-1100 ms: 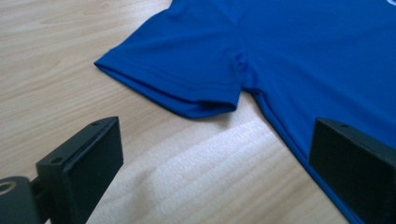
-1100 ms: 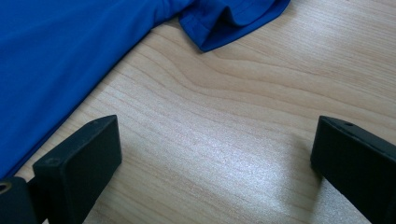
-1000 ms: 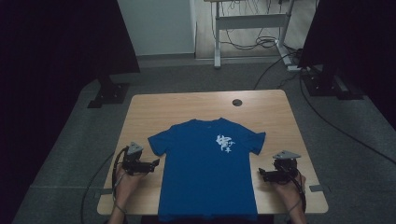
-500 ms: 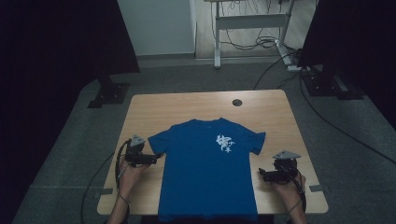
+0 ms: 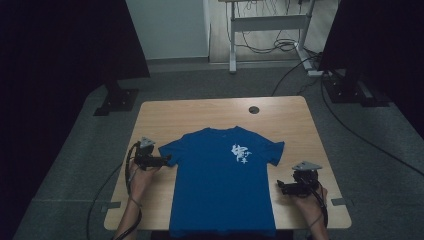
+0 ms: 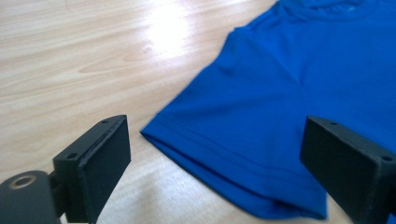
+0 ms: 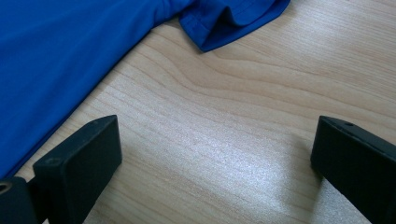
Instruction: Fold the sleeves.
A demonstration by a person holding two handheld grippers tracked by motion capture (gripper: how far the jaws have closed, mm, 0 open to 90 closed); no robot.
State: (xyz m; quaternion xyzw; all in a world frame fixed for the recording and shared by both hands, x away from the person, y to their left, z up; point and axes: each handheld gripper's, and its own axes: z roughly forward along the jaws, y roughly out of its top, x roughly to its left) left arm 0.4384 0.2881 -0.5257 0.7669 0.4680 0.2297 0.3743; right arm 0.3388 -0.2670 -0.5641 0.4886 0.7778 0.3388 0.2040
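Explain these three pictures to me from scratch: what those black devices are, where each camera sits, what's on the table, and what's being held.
No robot here: a person holds a two-jaw claw in each hand. The high view looks down from above the person's side of the wooden table. On it a blue T-shirt lies flat, with the left claw at its sleeve and the right claw beside its other edge. The two gripper views come from cameras riding on the claws. In the left one, the sleeve lies between jaws that have just been closing slightly but do not pinch it. The right claw stands open over bare wood. Nothing is held.
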